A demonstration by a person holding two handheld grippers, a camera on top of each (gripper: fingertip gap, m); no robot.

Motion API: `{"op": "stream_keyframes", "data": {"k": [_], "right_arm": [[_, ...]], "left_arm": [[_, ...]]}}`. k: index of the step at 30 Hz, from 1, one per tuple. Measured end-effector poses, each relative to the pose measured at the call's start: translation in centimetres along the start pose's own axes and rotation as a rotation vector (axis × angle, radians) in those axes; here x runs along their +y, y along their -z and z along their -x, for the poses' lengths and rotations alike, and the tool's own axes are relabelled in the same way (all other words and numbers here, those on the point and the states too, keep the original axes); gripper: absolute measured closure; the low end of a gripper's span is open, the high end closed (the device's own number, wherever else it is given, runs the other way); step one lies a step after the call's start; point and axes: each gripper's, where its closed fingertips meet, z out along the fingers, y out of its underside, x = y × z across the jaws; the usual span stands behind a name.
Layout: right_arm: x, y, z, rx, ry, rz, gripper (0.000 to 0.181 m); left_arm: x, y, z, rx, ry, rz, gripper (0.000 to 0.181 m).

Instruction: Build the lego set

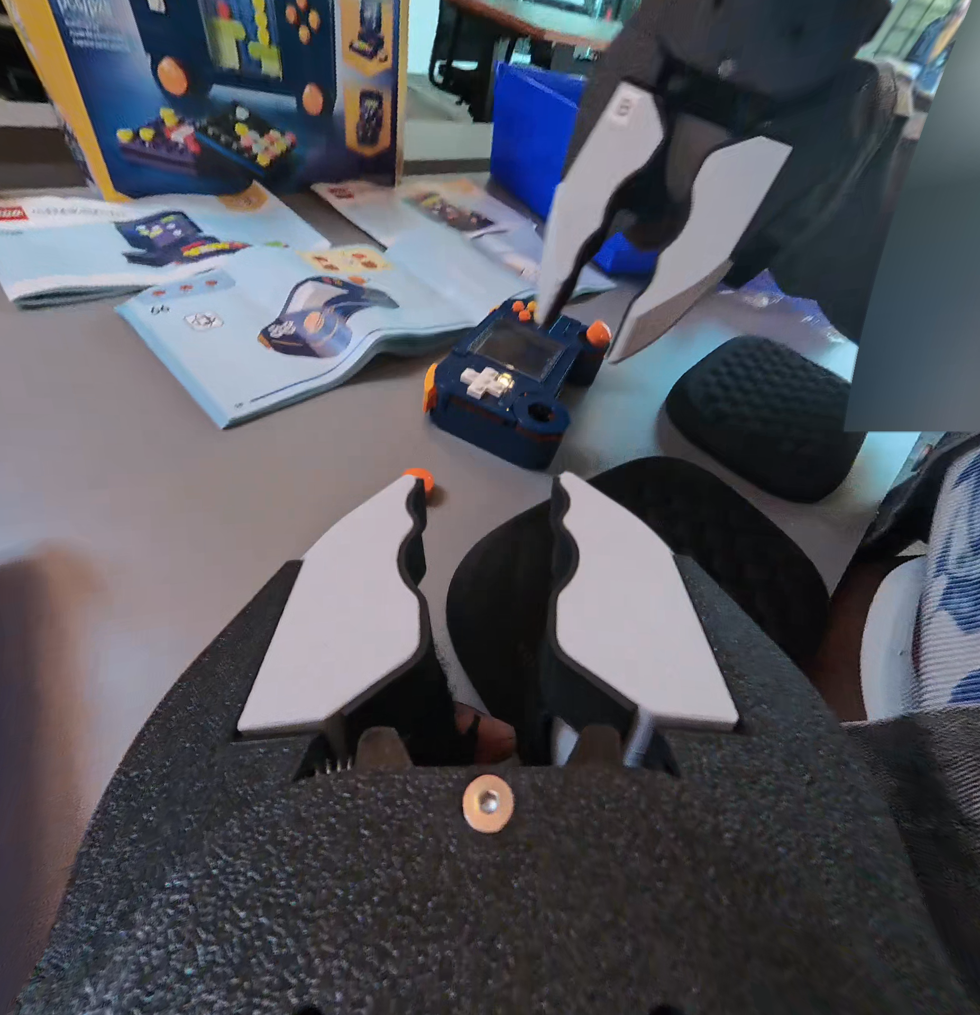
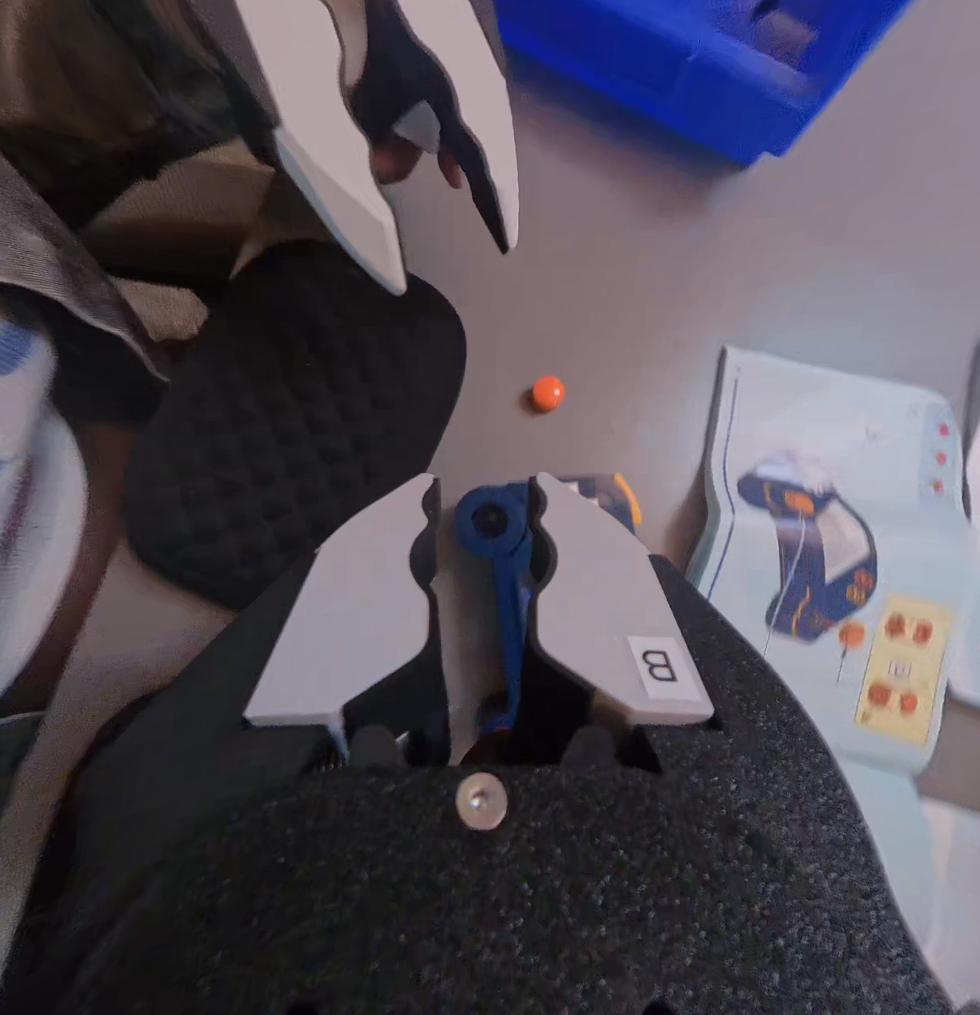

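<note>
The blue lego game toy lay flat on the grey table, just beside the open booklet, its long side running toward the right gripper. That gripper stood open around the toy's far end, maybe touching it. The left gripper was open and empty, near the little orange ball piece. The toy looked light and hard, but bits could pop off, so hold its flat sides.
</note>
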Motion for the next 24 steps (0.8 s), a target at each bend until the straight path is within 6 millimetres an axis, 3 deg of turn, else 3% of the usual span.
{"op": "stream_keyframes", "data": {"k": [6, 14, 17, 20, 24], "right_arm": [[0.0, -6.9, -2.7, -0.130, 0.140, 0.258, 0.155], [0.3, -8.9, -3.1, -0.149, 0.247, 0.335, 0.166], [-0.4, -7.9, -2.9, -0.149, 0.231, 0.256, 0.166], [-1.3, -4.3, -2.5, -0.150, 0.167, 0.117, 0.166], [0.7, -0.3, -1.5, -0.165, 0.075, 0.061, 0.167]], "left_arm": [[0.8, -0.2, -0.2, -0.016, -0.016, 0.068, 0.139], [2.3, -0.9, 0.0, -0.042, -0.022, 0.130, 0.140], [2.0, -1.5, -0.7, -0.028, -0.042, 0.129, 0.144], [0.9, -2.5, -2.3, 0.047, -0.107, 0.103, 0.154], [0.6, -5.0, -2.9, 0.158, -0.244, 0.149, 0.167]]}}
